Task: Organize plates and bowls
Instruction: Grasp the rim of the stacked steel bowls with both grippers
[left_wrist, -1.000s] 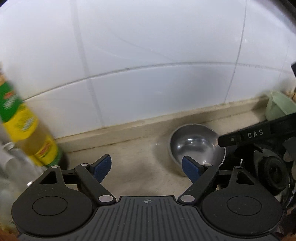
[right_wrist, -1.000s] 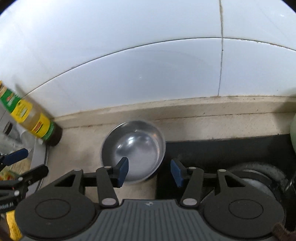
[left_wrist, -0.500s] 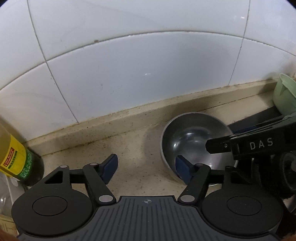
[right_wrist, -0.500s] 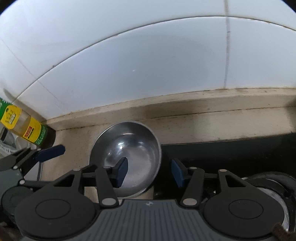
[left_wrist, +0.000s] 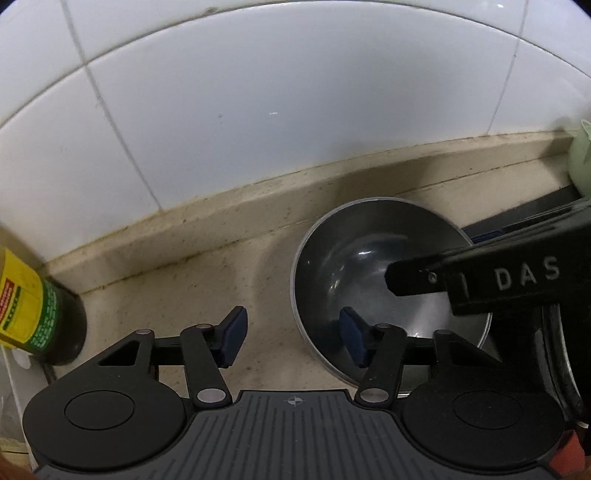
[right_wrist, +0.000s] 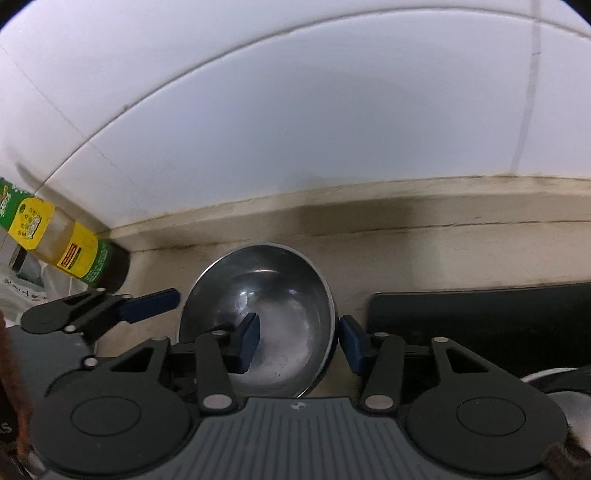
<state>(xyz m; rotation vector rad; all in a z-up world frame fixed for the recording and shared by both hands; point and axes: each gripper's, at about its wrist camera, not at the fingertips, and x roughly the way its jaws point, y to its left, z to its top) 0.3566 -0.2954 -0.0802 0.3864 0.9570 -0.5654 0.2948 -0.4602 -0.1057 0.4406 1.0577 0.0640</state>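
While both sets of jaws stand spread and grasp nothing, each straddles one side of the steel bowl (right_wrist: 258, 314). The right gripper (right_wrist: 299, 341) has its left finger inside the bowl and its right finger just outside the rim, the wall of the bowl between them; whether a pad touches the metal cannot be told. The left gripper (left_wrist: 291, 338) has its right finger over the bowl's near-left rim and its left finger over bare tabletop (left_wrist: 207, 280).

The bowl sits upright near the tabletop's back edge, just short of the raised beige ledge under the white tiled wall (left_wrist: 295, 110). To its right lies a black stove top (right_wrist: 480, 314), close against the bowl's side. Toward the left back corner stands an oil bottle (right_wrist: 70, 251), with bare tabletop between it and the bowl.
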